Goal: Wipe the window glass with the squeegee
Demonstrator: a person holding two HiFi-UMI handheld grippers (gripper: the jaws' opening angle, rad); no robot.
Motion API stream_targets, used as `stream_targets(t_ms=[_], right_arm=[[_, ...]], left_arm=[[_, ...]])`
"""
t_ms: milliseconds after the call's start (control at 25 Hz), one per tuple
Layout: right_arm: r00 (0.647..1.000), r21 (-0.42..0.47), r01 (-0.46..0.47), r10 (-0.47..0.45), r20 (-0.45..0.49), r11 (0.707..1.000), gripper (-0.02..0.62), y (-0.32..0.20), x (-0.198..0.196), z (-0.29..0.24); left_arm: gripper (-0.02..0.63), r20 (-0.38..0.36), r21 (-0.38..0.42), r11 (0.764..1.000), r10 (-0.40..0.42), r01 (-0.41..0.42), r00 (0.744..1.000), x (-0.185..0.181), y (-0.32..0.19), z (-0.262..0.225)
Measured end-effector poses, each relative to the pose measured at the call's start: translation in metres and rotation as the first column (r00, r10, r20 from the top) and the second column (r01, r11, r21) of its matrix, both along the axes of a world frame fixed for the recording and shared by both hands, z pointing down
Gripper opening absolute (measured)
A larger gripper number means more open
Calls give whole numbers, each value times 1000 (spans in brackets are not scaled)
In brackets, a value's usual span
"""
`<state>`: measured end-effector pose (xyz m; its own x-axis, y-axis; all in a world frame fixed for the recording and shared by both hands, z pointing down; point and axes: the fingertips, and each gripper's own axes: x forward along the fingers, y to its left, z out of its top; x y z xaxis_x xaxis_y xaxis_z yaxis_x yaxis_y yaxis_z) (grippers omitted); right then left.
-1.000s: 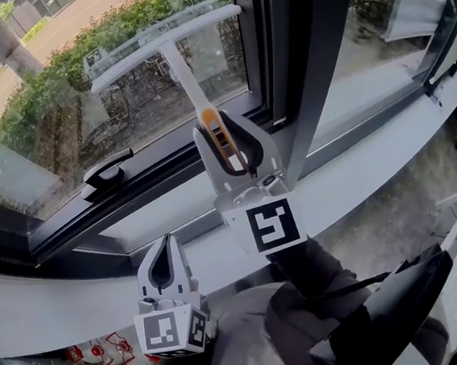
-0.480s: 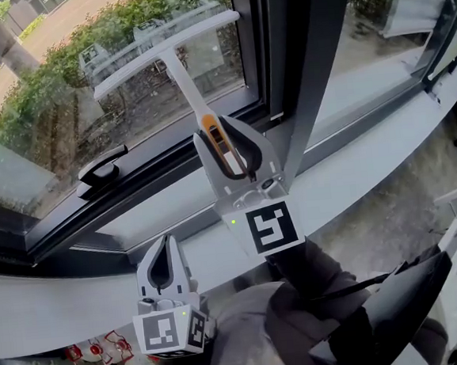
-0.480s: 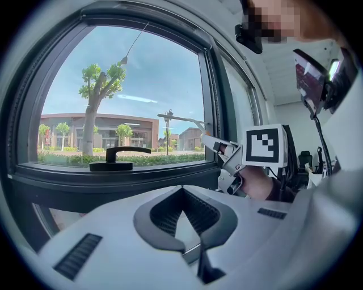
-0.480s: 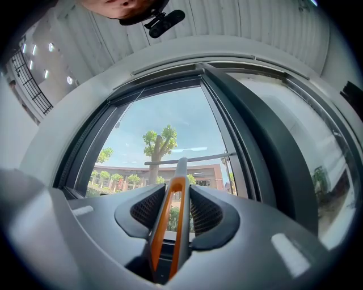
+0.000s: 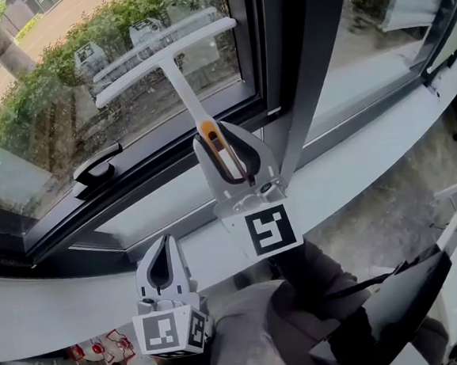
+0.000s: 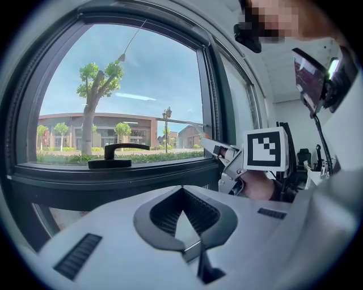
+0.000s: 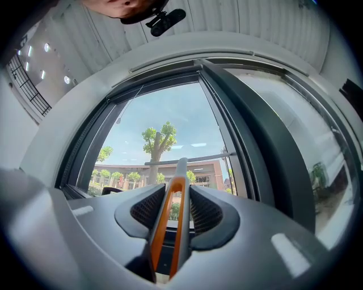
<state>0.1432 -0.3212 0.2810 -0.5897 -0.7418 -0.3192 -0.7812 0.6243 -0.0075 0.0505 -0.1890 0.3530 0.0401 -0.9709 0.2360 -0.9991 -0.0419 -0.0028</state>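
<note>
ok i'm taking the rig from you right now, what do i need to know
Right gripper: shut on the squeegee by its orange-striped handle. The blade is up at the window glass, near the pane's right frame. It looks to be touching, but I can't be sure.
Left gripper: shut, empty, low over the sill, away from the glass.
Done: the glass doesn't show how much is wiped.
Left: probably draw the blade flat across the pane, minding the window handle.

Bright window daylight; fisheye edges, perhaps blurred.
</note>
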Motion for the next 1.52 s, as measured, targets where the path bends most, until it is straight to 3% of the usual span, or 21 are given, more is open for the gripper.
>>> stream_targets(t_ms=[1520], right_arm=[[1000, -112, 3, -5, -18, 994, 130, 6, 2, 63]], left_arm=[[0, 19, -79, 995, 59, -58, 998, 1, 0, 23]])
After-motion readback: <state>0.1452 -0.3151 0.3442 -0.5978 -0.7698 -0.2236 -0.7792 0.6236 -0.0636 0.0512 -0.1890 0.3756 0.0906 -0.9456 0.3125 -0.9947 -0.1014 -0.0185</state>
